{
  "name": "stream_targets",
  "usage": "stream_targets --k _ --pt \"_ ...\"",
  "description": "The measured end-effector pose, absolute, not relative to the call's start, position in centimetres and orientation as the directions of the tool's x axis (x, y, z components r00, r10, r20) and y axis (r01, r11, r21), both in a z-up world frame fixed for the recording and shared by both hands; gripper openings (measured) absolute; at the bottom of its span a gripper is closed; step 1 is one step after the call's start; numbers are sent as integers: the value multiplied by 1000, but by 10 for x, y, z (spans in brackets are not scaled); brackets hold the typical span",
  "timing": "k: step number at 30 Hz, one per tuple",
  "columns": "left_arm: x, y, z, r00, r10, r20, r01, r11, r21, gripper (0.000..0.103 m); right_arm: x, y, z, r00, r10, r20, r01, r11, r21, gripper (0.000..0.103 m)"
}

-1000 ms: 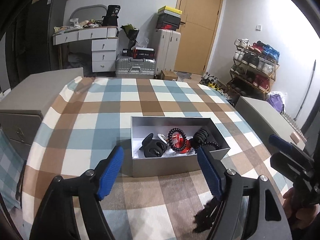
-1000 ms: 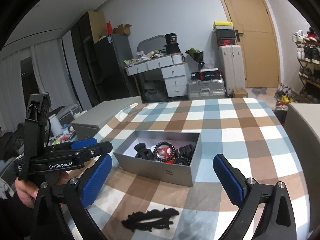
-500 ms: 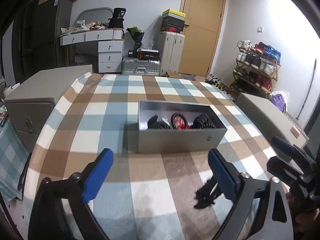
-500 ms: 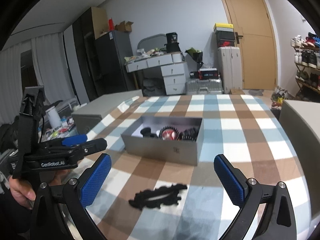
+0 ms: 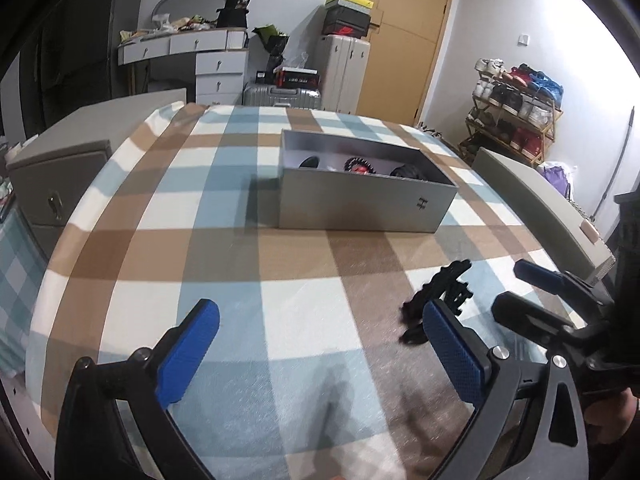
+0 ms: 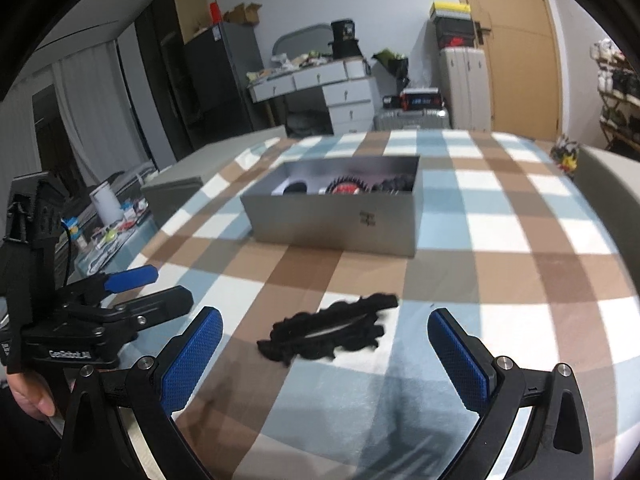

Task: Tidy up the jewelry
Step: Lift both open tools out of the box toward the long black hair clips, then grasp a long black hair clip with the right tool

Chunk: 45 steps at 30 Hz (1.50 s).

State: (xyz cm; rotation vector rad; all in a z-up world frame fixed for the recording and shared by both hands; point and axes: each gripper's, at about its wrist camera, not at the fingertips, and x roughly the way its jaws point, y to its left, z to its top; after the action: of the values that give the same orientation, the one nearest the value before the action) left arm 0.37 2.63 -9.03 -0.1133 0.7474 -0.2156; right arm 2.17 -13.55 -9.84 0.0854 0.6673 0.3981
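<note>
Jewelry is mostly sitting inside the gray box (image 6: pixel 336 224) already; one black hair clip (image 6: pixel 332 330) is lying outside, near the box's front wall, its long axis running crosswise. Right gripper (image 6: pixel 326 354) and left gripper (image 5: pixel 316 350) are both gaping wide, holding nothing.

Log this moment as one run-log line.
left gripper: open, empty | right gripper: open, empty | black hair clip: on tablecloth, before right gripper | grey box: holds accessories
</note>
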Motion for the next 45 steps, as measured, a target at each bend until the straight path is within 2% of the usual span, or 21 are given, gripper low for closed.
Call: stream_targets --k 21,23,24,25,45 --pt "1 42 -104 675 -220 -704 114 974 -195 99 43 -91 -128 631 271 -727 -387 922 9 102" --pt "0 43 -104 675 -219 -705 113 974 -194 99 43 -89 -131 622 266 -736 -392 920 1 98" --pt "0 43 -104 675 -218 -705 113 975 -193 99 44 -89 -132 619 265 -740 -392 920 1 92" --pt "1 43 -104 676 -217 -704 114 975 -191 99 44 -90 -133 616 263 -742 -389 921 4 90" --pt "-1 45 -103 673 -212 -709 108 976 -189 99 13 -106 -122 641 335 -691 -413 909 58 89"
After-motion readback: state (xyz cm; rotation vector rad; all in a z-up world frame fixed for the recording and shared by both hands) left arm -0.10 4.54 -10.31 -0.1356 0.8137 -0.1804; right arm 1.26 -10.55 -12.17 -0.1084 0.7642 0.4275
